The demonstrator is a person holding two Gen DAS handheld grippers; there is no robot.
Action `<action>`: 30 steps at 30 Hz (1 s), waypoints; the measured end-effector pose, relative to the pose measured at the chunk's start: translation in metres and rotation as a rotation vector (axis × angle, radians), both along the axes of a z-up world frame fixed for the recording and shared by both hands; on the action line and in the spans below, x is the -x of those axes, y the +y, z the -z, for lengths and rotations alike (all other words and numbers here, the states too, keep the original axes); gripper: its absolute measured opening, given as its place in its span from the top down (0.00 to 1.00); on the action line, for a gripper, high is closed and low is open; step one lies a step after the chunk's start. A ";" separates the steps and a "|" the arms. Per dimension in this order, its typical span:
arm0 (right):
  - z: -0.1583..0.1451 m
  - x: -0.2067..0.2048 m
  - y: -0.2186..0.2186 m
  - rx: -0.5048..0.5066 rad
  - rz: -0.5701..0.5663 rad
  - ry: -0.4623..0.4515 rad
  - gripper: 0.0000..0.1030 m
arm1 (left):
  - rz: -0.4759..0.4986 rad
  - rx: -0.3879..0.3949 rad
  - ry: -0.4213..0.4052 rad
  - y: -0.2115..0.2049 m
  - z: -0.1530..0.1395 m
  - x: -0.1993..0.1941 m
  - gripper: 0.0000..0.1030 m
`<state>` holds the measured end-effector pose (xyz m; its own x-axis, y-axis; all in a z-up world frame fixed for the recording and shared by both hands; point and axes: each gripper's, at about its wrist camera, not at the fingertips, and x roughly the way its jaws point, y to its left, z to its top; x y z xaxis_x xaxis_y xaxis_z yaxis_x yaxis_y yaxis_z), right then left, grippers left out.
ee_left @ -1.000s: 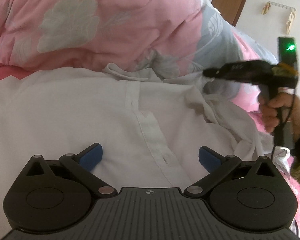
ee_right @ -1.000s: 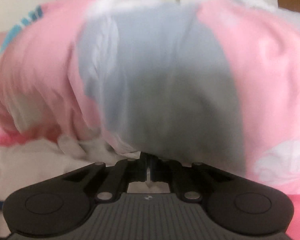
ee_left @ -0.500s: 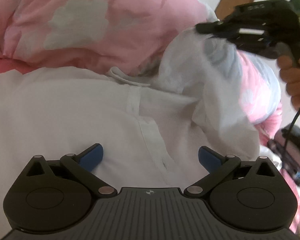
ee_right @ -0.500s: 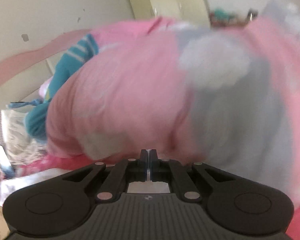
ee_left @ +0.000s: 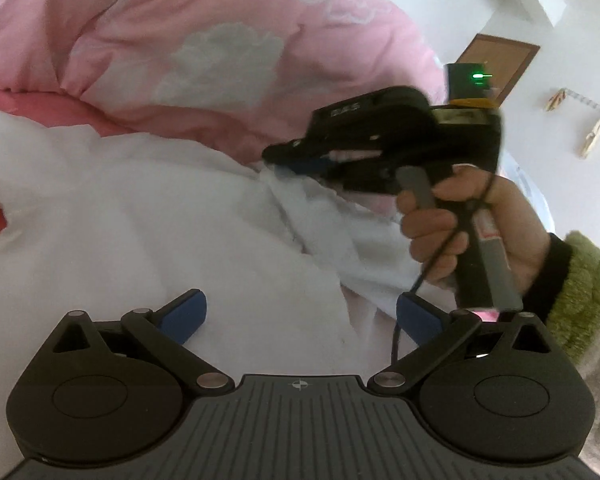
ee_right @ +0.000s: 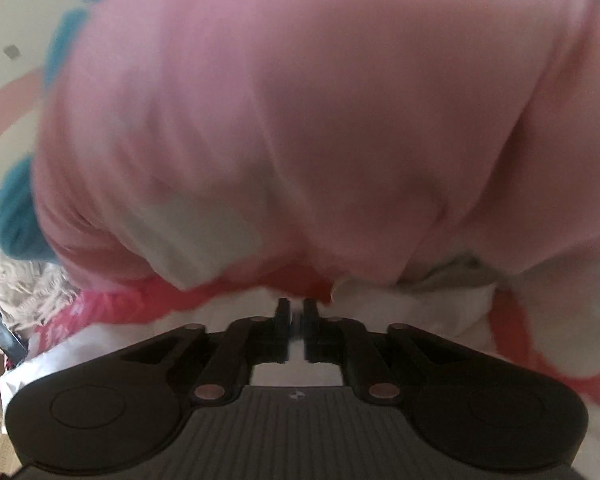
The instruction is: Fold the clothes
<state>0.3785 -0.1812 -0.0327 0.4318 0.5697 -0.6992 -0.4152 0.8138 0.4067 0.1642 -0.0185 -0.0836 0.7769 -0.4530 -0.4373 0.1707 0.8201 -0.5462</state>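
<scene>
White shirt (ee_left: 148,216) lies spread beneath my wide-open left gripper (ee_left: 300,316). My right gripper (ee_right: 296,312) is opening, laying its folded sleeve down; next I'd smooth it.

No word, number or brand legible anywhere. Pale raised lettering on the top of the right gripper (ee_left: 296,160), far right in the left wrist view, too blurred to make out; red print on a strip along its handle equally unreadable. Small round crosshair emblem on the ribbed near body of the left gripper (ee_left: 299,314), and a like mark on the right gripper's body in its own view, without any lettering.
</scene>
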 end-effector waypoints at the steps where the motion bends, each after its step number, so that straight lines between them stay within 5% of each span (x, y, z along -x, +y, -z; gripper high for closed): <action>1: 0.002 -0.001 0.000 0.012 0.010 0.017 0.76 | 0.000 -0.006 0.000 0.001 -0.001 0.001 0.01; 7: -0.048 0.048 -0.051 -0.091 0.058 -0.066 0.62 | -0.001 -0.050 -0.021 0.003 -0.013 0.003 0.01; 13: -0.099 0.162 -0.140 -0.150 0.140 -0.181 0.61 | 0.018 -0.106 -0.017 -0.007 -0.032 -0.016 0.02; 18: -0.081 0.224 -0.192 -0.076 0.231 -0.142 0.61 | 0.028 -0.101 0.106 -0.019 -0.032 -0.059 0.06; 24: -0.044 0.234 -0.197 -0.033 0.260 -0.131 0.62 | -0.026 -0.123 0.145 -0.029 -0.030 -0.094 0.11; 30: -0.015 0.212 -0.171 0.117 0.244 -0.186 0.63 | -0.048 -0.188 0.215 -0.042 -0.015 -0.122 0.52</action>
<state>0.1661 -0.3517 -0.0174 0.6722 0.3541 -0.6502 -0.2609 0.9352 0.2396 0.2859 -0.0608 -0.0688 0.6757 -0.3134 -0.6673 0.0261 0.9147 -0.4032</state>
